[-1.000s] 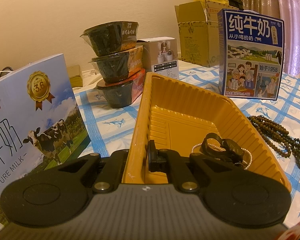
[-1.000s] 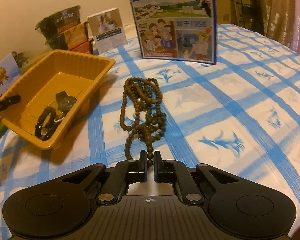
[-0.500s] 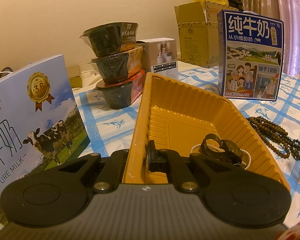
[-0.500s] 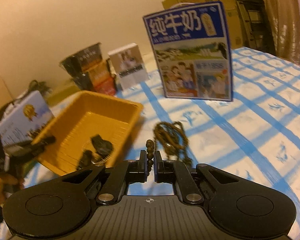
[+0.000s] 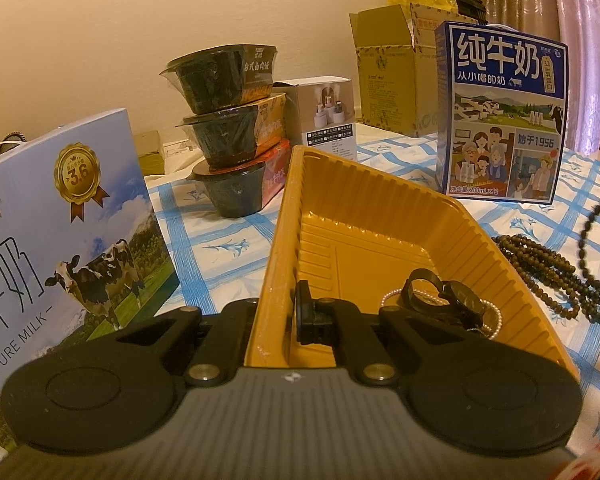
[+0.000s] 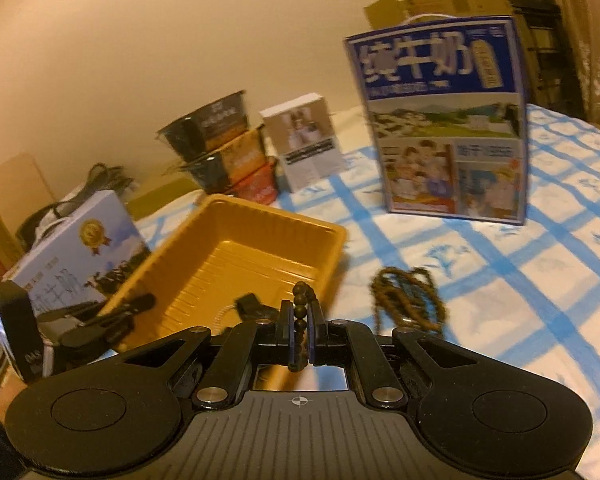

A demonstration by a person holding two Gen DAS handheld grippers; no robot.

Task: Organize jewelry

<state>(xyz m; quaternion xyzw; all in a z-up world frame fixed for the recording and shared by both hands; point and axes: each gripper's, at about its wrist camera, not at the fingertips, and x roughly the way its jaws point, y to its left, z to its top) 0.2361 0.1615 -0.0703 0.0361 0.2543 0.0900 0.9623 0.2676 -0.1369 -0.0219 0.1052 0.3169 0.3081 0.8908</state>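
Blue-checked cloth covered the tabletop (image 6: pixel 512 280). Right tool (image 6: pixel 299 334) was clamped on a dark wooden bead necklace (image 6: pixel 300 312), most of it trailing right. Left tool (image 5: pixel 290 312) pinched the orange ribbed plastic tray (image 5: pixel 380 216) wall. Next, judging so: carry the beads left over the tray.

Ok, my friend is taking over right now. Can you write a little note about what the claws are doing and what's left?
Left claw: shut on the yellow tray wall, steadying it.
Right claw: shut on the brown bead necklace, end lifted; the rest lies heaped on the tablecloth right of the tray.
Done: black watch and pearl strand lie in the tray.
Left: carry the beads into the tray and let go.
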